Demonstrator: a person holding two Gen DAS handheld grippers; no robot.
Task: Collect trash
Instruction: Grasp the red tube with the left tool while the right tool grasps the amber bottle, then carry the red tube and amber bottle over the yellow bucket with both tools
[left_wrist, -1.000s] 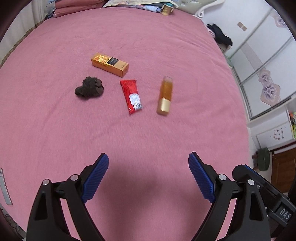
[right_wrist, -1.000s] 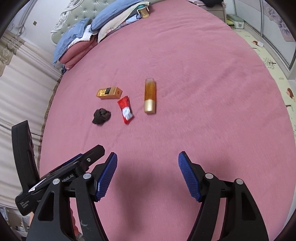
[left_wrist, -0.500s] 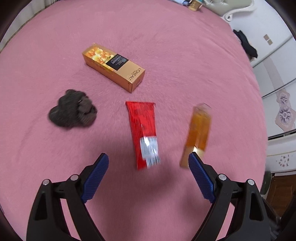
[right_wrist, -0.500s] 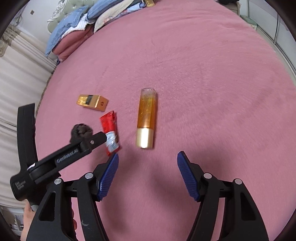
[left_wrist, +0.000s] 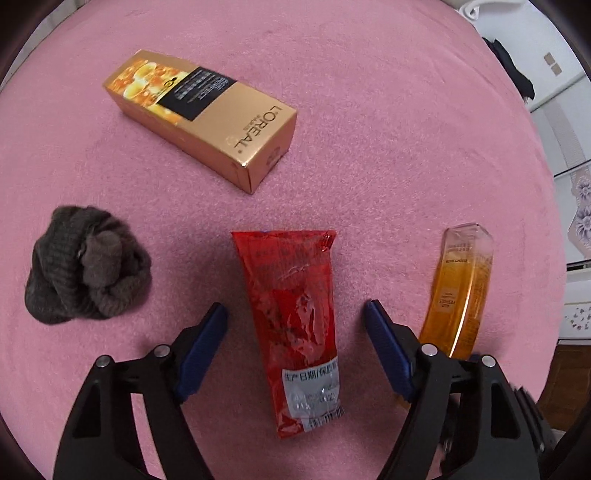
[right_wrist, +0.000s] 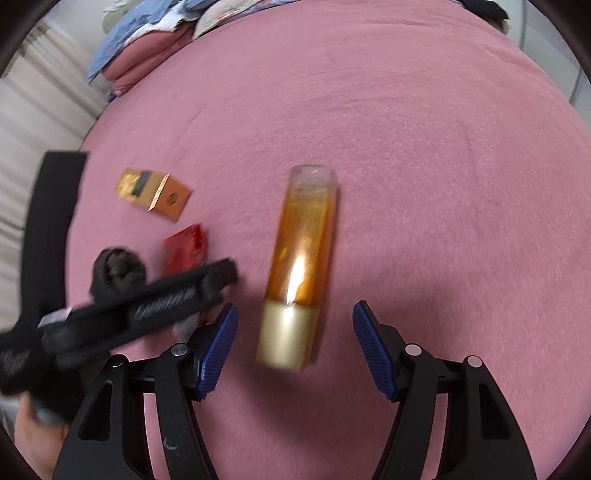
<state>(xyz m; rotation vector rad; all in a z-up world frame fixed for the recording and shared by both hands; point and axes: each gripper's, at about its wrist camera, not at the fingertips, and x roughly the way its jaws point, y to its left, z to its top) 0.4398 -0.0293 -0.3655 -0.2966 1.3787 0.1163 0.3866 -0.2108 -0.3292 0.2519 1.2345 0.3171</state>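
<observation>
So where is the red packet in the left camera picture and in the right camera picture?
Left wrist view: the red packet lies in the middle, between the left gripper and its closing jaws, pads not touching it.
Right wrist view: the packet is small at the left, partly hidden behind the left gripper's black body.
Shared landmark: the orange bottle, lying to the packet's right in both.

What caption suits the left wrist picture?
Left tool closing around a red packet on a pink bedspread.

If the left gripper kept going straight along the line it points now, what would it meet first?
Most likely the red wrapper: it lies between the left gripper's closing jaws, the pads not yet touching it. Under it is the pink bedspread. Depth is unclear in this fisheye view.
</observation>
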